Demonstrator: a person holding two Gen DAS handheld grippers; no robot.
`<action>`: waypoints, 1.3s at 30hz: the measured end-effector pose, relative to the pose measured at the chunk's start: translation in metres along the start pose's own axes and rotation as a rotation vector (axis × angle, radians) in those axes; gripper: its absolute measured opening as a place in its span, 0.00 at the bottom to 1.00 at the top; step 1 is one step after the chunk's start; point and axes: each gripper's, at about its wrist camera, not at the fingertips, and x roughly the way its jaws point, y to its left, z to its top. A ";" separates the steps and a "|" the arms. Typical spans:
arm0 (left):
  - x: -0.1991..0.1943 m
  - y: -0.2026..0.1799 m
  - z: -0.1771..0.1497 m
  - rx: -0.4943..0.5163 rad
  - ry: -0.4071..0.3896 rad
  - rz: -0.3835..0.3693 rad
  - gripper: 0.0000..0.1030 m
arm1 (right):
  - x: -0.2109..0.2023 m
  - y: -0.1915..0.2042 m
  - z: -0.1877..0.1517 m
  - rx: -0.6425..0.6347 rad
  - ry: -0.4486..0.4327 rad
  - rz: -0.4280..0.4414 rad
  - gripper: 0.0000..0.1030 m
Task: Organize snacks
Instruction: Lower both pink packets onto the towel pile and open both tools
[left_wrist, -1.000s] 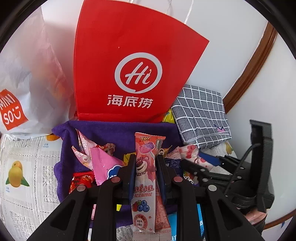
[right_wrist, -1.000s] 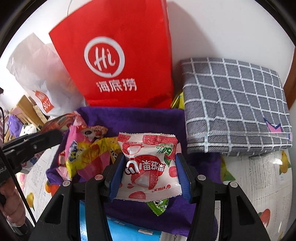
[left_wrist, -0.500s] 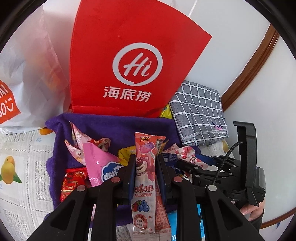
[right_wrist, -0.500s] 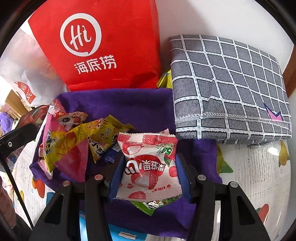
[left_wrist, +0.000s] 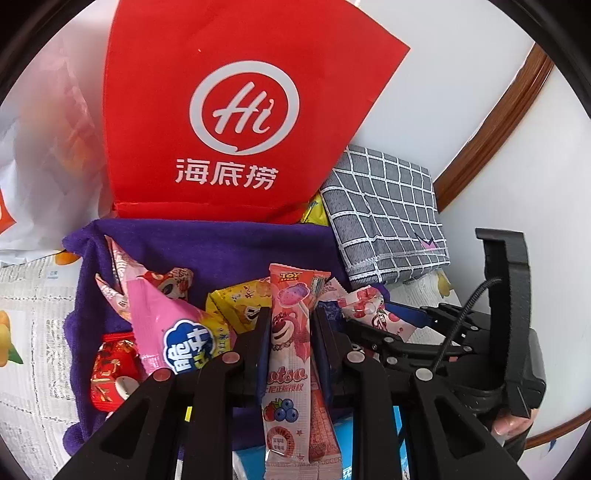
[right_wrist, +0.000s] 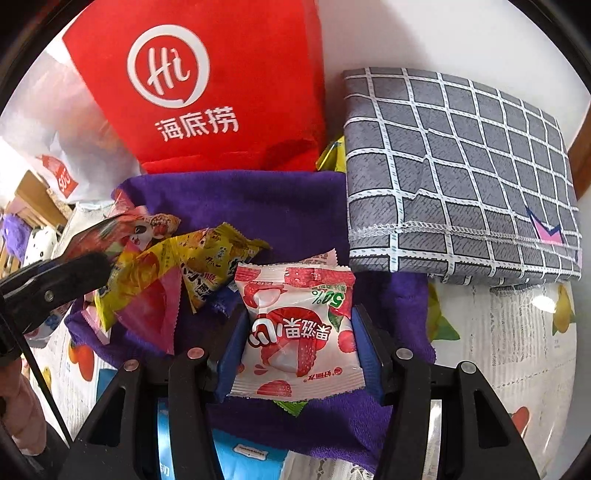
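both tongs pinch snacks over a purple towel (right_wrist: 266, 206) on fruit-print tablecloth (right_wrist: 517, 332), white wall (right_wrist: 424, 33) behind.

A red bag (left_wrist: 236, 110) with a white logo stood behind a purple towel (right_wrist: 258, 206). The folded cloth (right_wrist: 458, 173) was grey with white checks; the tablecloth (right_wrist: 517, 350) white with fruit prints.
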 end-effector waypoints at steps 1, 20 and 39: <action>0.002 -0.002 0.000 0.001 0.002 0.004 0.20 | 0.001 0.002 0.000 -0.004 0.001 -0.001 0.54; 0.031 -0.011 0.002 0.003 0.023 0.059 0.20 | -0.041 -0.017 -0.001 0.034 -0.097 0.044 0.67; 0.042 0.007 -0.002 -0.043 0.049 0.081 0.21 | -0.029 -0.012 0.000 0.026 -0.083 0.040 0.61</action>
